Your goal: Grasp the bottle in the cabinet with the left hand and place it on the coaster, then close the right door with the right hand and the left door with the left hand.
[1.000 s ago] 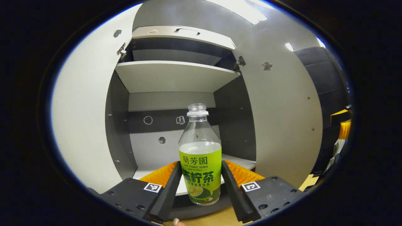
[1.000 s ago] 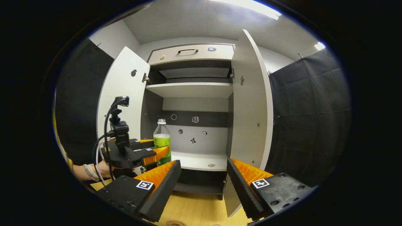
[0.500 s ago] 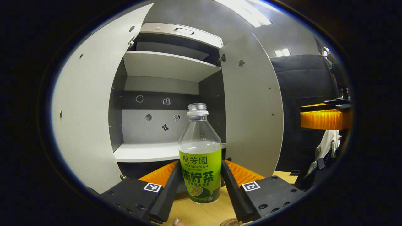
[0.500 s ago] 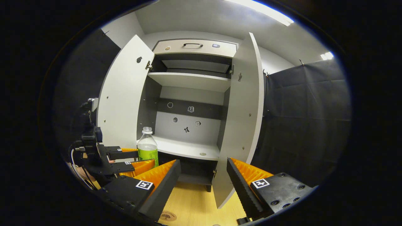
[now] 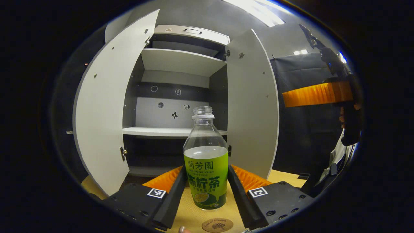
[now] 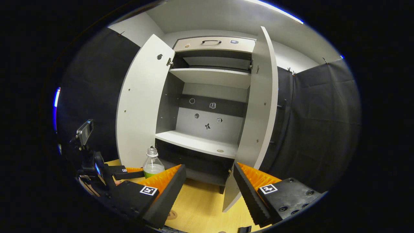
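A clear uncapped bottle point(image 5: 205, 161) with a green label and pale liquid stands upright between my left gripper's point(image 5: 206, 191) fingers, which are shut on its label. Just below and in front of it, a round wooden coaster point(image 5: 217, 225) lies on the light wood table. In the right gripper view the bottle point(image 6: 153, 165) and the left gripper point(image 6: 129, 171) are low at the left, in front of the cabinet's open left door point(image 6: 142, 106). My right gripper point(image 6: 209, 191) is open and holds nothing, facing the open right door point(image 6: 262, 116).
The cabinet's lower shelf point(image 6: 197, 142) carries a small round mark. Both doors point(image 5: 100, 110) point(image 5: 252, 106) stand wide open, and a drawer with a handle point(image 6: 212, 43) tops the cabinet. Black cloth walls stand on both sides. The right gripper point(image 5: 317, 94) shows high at the right.
My left gripper has drawn the bottle out of the cabinet and down over the table; the coaster has come into sight beneath it. The right gripper stays open and has pulled back slightly.
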Demonstrator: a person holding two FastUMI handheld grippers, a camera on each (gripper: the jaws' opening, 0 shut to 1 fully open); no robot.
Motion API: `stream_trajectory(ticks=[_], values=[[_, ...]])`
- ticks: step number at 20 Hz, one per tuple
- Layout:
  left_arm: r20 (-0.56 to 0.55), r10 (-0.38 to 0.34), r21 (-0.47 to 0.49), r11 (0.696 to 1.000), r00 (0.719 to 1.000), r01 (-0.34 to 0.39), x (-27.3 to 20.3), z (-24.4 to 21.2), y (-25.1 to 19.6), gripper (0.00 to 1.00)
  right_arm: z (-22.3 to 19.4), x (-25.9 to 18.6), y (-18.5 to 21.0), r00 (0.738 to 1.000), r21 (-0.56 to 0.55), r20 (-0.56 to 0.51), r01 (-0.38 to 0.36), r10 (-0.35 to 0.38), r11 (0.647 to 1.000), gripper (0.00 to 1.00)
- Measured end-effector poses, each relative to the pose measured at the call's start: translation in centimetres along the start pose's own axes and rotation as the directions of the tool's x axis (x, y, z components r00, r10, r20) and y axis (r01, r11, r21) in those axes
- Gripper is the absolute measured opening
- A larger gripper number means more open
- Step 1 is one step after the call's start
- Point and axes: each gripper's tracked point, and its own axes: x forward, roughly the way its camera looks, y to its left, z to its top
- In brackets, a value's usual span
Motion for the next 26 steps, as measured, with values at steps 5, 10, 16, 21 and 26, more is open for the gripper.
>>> stream_trajectory(ticks=[5, 10, 16, 21, 26], values=[[-0.035, 0.054, 0.038, 0.998, 0.998, -0.052, -0.5, -5.4, -2.2, 0.78, -1.8, -0.9, -2.5, 1.000, 0.010, -0.002, -0.025, 0.025, 1.000, 0.98], [-0.074, 0.084, 0.051, 0.995, 0.994, -0.080, -0.3, -10.1, -2.2, 0.78, -3.4, -1.3, -5.1, 0.999, 0.001, 0.006, 0.041, -0.041, 0.999, 0.98], [-0.119, 0.083, 0.017, 0.996, 0.989, -0.082, -0.5, -14.1, -2.4, 0.78, -6.1, -1.3, -3.0, 0.998, -0.001, -0.058, 0.007, -0.007, 1.000, 0.98], [-0.108, 0.079, 0.001, 0.997, 0.991, -0.080, -1.7, -15.5, -2.7, 0.79, -6.5, -1.1, -1.6, 0.998, 0.007, -0.065, -0.022, 0.022, 1.000, 0.98], [-0.133, 0.087, -0.022, 0.996, 0.987, -0.091, -1.8, -16.6, -2.7, 0.82, -6.8, -1.0, -0.8, 0.996, 0.024, -0.077, -0.052, 0.054, 0.998, 0.98]])
